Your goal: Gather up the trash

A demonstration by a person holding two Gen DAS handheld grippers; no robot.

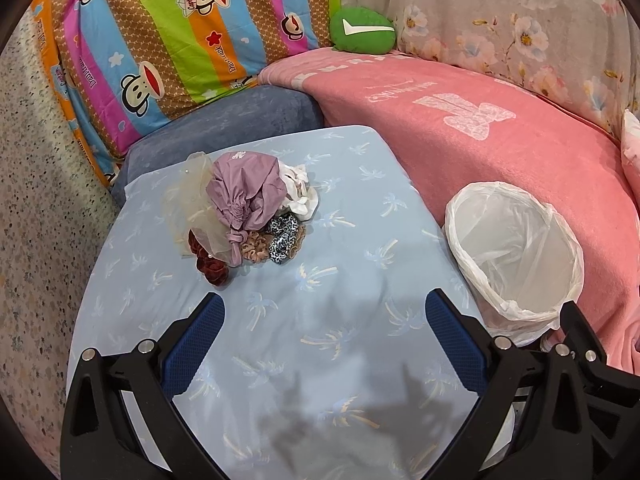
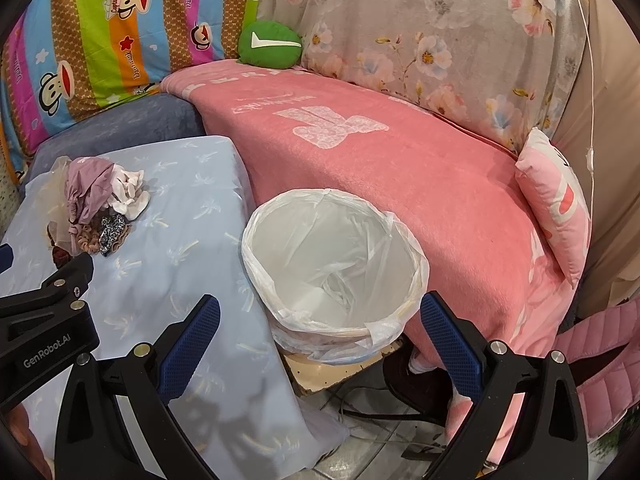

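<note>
A pile of scrunchies and cloth pieces [image 1: 244, 208] lies on the table covered in light blue cloth [image 1: 320, 340]; it holds a mauve piece, a cream mesh one, a white one, a leopard-print one and a dark red one. The pile also shows in the right wrist view [image 2: 96, 208]. A white bin lined with a clear bag [image 1: 516, 252] stands to the right of the table; it looks empty in the right wrist view [image 2: 332, 264]. My left gripper [image 1: 324, 312] is open and empty above the cloth, short of the pile. My right gripper [image 2: 320, 316] is open and empty over the bin's near rim.
A pink blanket [image 2: 400, 168] covers the sofa behind the bin. A green cushion [image 1: 362, 32], a striped monkey-print quilt [image 1: 160, 40] and a floral cover [image 2: 420, 40] lie at the back. A pink pillow [image 2: 556, 204] is at the right. Cables lie on the floor [image 2: 372, 420].
</note>
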